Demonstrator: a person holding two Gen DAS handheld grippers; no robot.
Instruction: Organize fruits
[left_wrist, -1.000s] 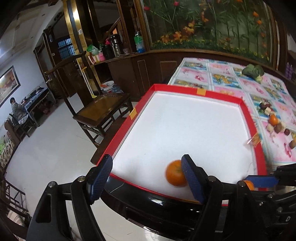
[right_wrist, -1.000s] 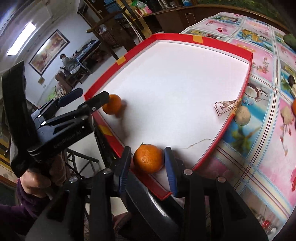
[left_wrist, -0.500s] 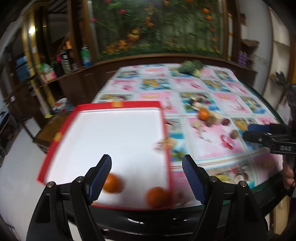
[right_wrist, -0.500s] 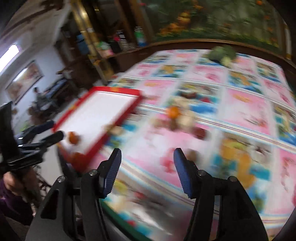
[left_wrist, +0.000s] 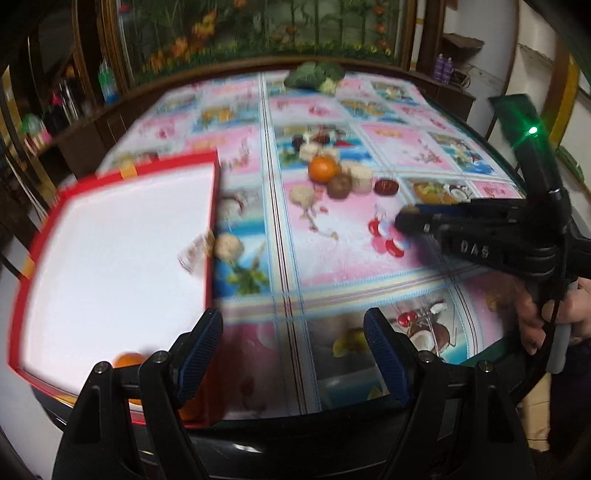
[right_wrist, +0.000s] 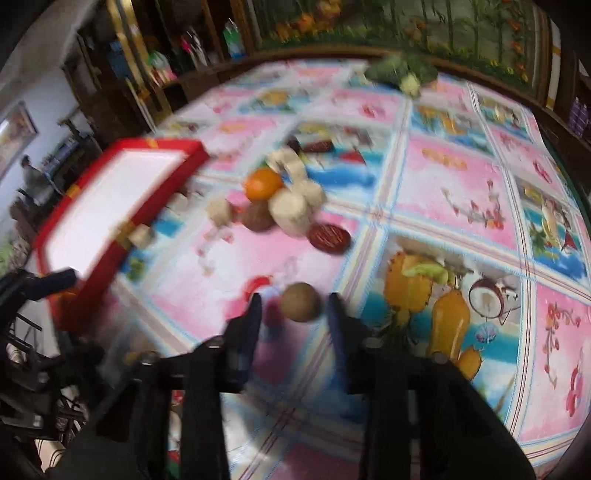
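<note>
— Closing on that brown fruit (right_wrist: 300, 307) is the job now, I reckon. The right gripper (right_wrist: 293, 314) has its fingers spread with the fruit between them, not yet pinched, on the pink patch of the tablecloth (right_wrist: 461, 184) toward the table's near edge.

— Any trick to it?

— Centre it first. It looks closer to the right-hand finger than the left, so one pad may reach it first and roll it. Squeeze slowly; it is round.

— And the rest of the pile?

— An orange (right_wrist: 263, 183), another brown fruit (right_wrist: 258, 218), some pale lumps (right_wrist: 290, 210) and a dark red one (right_wrist: 330, 237) sit clustered toward the middle of the table, apart from this one, so nothing crowds the grasp.

— Where does it go?

— Probably the red tray (left_wrist: 212, 206) at the table's left edge. An orange fruit (left_wrist: 127, 360) lies at its near edge, partly hidden behind the left gripper (left_wrist: 293, 350), which hangs released and empty over the table's near edge.

— Risk?

— The picture is blurred, so steady the hand before pinching.
</note>
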